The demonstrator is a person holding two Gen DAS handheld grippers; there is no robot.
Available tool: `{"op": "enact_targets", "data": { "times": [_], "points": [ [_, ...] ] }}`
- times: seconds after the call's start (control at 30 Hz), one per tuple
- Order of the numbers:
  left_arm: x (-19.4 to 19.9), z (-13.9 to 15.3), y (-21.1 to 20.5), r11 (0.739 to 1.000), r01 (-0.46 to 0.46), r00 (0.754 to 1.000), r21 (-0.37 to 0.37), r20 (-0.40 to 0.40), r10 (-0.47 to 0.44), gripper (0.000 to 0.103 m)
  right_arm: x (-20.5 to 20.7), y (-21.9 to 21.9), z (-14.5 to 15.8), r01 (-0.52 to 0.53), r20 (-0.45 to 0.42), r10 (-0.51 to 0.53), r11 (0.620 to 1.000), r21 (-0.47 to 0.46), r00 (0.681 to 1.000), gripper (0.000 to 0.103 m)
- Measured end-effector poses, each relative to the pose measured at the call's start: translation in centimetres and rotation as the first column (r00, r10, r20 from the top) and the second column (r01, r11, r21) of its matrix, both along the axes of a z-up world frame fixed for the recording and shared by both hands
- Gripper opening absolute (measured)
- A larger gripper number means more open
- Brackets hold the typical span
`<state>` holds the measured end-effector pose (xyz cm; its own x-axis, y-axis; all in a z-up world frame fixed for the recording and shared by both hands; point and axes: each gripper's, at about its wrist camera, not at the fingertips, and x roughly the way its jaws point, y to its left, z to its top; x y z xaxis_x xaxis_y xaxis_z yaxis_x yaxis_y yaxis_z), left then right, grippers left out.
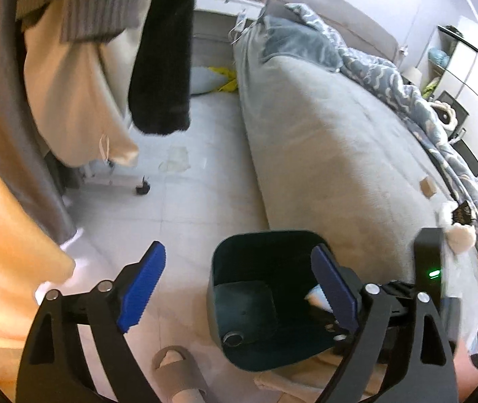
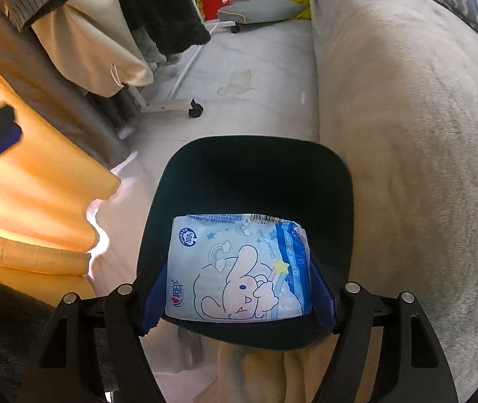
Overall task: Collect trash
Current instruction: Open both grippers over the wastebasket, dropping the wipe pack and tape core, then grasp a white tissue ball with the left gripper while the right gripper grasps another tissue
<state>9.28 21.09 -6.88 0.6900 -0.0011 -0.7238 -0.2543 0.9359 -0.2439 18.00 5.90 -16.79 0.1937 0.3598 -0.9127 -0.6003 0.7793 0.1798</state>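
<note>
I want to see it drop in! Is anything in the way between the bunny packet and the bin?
Nothing visible is. The right gripper holds the bunny packet right over the dark bin's open mouth. The left gripper stands open with nothing in it.

Both views daylit, fairly bright, w/ strong fisheye bend and black vignette corners. Left wrist view: light from approx 10 to 12 o'clock, orange curtain point(image 1: 0, 241) glows, blown-out white patch on floor point(image 1: 205, 154) at 8 o'clock; hanging clothes point(image 1: 104, 10) and edges smeared by motion blur, bed point(image 1: 333, 141) soft. Bin point(image 1: 265, 295) interior dark, little detail. Right wrist view: sharper at centre, tissue pack point(image 2: 239, 268) print legible; glare streak at 9 o'clock by curtain, object at 10 o'clock blurred.
</note>
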Motion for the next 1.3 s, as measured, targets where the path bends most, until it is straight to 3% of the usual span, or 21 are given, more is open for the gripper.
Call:
{"op": "enact_targets", "data": {
  "times": [0.13, 0.3, 0.6, 0.97, 1.3],
  "points": [
    [-0.1, 2.3, -1.6, 0.996, 0.043, 0.996, 0.073, 0.069, -0.048, 0.095, -0.3, 0.2, 0.6, -0.019, 0.011, 0.019, 0.999, 0.028, 1.0, 0.091],
    [-0.5, 5.1, -3.3, 0.991, 0.043, 0.985, 0.128, 0.163, -0.064, 0.097, -0.8, -0.5, 2.8, -0.034, 0.066, 0.03, 0.998, 0.06, 0.997, 0.096],
    [0.0, 8.1, -7.5, 0.988, 0.1, 0.956, 0.12, 0.265, -0.129, 0.098, -1.3, -4.8, 7.8, -0.026, 0.185, 0.003, 0.992, 0.121, 0.983, 0.098],
    [2.7, 8.9, -13.1, 0.978, 0.181, 0.938, 0.104, 0.282, -0.203, 0.098, 0.8, -13.9, 13.3, 0.074, 0.312, -0.124, 0.983, 0.169, 0.942, 0.099],
    [6.1, 6.4, -19.4, 0.955, 0.292, 0.926, 0.059, 0.232, -0.297, 0.098, 4.7, -23.1, 16.4, 0.189, 0.368, -0.238, 0.968, 0.164, 0.899, 0.099]
  ]
}}
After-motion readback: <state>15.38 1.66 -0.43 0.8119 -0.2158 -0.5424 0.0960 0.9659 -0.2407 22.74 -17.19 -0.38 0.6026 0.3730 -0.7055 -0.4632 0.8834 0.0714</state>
